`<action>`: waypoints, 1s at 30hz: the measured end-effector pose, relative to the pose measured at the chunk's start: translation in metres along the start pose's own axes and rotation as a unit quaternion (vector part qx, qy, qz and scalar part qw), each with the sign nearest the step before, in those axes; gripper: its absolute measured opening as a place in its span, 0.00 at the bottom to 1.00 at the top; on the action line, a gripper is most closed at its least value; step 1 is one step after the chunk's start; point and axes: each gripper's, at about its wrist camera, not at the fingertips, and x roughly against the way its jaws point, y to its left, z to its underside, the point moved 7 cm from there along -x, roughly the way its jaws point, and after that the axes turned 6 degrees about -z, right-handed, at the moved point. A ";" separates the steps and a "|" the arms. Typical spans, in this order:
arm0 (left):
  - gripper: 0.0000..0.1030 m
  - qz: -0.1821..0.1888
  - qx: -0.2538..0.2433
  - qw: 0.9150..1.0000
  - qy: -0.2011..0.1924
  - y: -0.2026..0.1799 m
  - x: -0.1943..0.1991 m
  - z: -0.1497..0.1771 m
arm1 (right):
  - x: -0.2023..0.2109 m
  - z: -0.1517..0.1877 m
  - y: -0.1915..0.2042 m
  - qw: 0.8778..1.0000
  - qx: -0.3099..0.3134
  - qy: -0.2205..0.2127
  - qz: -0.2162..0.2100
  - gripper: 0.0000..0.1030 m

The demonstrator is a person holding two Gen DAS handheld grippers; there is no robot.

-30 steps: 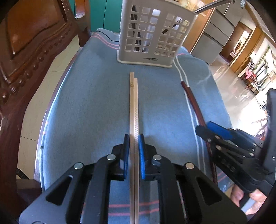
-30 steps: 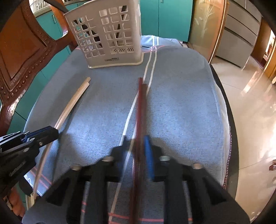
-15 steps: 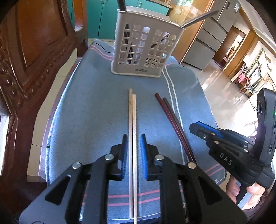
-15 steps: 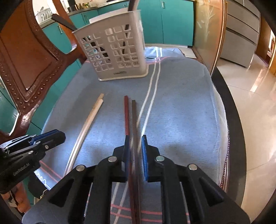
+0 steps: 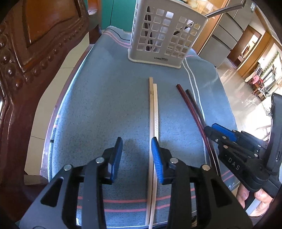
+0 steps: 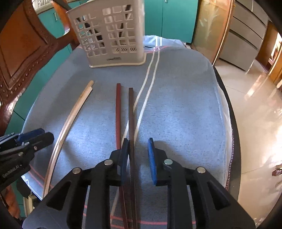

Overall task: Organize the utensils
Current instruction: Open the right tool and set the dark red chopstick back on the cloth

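A pair of light wooden chopsticks [image 5: 152, 112] [image 6: 74, 114] lies flat on the blue cloth [image 5: 105, 105], pointing at the white perforated utensil basket [image 5: 165, 35] [image 6: 112, 35]. My left gripper [image 5: 136, 155] is opening over their near ends; they run along its right pad, unpressed. A dark red chopstick [image 6: 118, 114] and a brown one [image 6: 130, 114] lie side by side on the cloth, seen also as the dark pair [image 5: 192, 105]. My right gripper [image 6: 137, 155] [image 5: 220, 133] is opening too: the brown stick lies between its pads, the red one passes under its left finger.
A carved wooden chair [image 5: 35, 52] stands close on the left of the round table. The basket holds utensils, one metal handle [image 5: 223, 10] sticking out to the right. The table's dark rim [image 6: 234, 141] drops to a shiny tiled floor; teal cabinets [image 6: 167, 17] stand behind.
Both grippers went from shut on their chopstick pairs to open. The dark pair now lies loose on the cloth with its two sticks slightly apart; the light pair stays put.
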 end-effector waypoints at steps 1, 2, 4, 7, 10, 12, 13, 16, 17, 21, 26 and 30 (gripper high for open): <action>0.34 0.000 0.000 1.000 0.001 0.000 0.000 0.000 | 0.001 0.000 -0.002 1.000 -0.008 0.000 -0.010 0.21; 0.37 -0.001 0.000 1.000 0.001 0.000 -0.001 0.001 | 0.002 0.000 -0.003 1.000 -0.012 -0.002 -0.016 0.21; 0.38 -0.002 0.001 1.000 0.002 0.001 -0.002 0.001 | 0.006 -0.002 -0.008 1.000 -0.020 -0.009 -0.019 0.21; 0.38 -0.003 -0.001 1.000 0.003 0.001 -0.004 0.001 | 0.008 -0.003 -0.013 0.999 -0.027 -0.014 -0.010 0.22; 0.38 -0.004 -0.003 1.000 0.006 0.001 -0.007 0.002 | 0.002 0.000 -0.018 0.999 -0.032 -0.003 0.001 0.22; 0.40 -0.005 -0.003 1.000 0.007 0.001 -0.008 0.003 | 0.002 -0.001 -0.016 1.000 -0.023 -0.006 0.006 0.23; 0.40 -0.006 -0.003 1.000 0.007 0.001 -0.008 0.004 | 0.001 0.000 -0.015 1.000 -0.019 -0.006 0.011 0.23; 0.41 -0.007 -0.005 1.000 0.006 0.000 -0.008 0.003 | 0.001 0.000 -0.015 1.000 -0.018 -0.006 0.014 0.23; 0.41 -0.008 -0.006 1.000 0.005 0.000 -0.008 0.003 | 0.001 0.001 -0.016 1.000 -0.019 -0.007 0.012 0.23; 0.41 -0.014 -0.008 1.000 -0.001 0.002 -0.007 0.002 | 0.004 0.001 -0.018 1.000 -0.029 -0.009 -0.004 0.23; 0.43 -0.015 -0.012 1.000 -0.012 0.005 -0.004 -0.002 | 0.011 -0.001 -0.022 0.999 -0.038 -0.018 -0.016 0.23; 0.43 -0.011 -0.012 1.000 -0.011 0.005 -0.005 -0.002 | 0.011 -0.001 -0.023 0.999 -0.042 -0.016 -0.020 0.23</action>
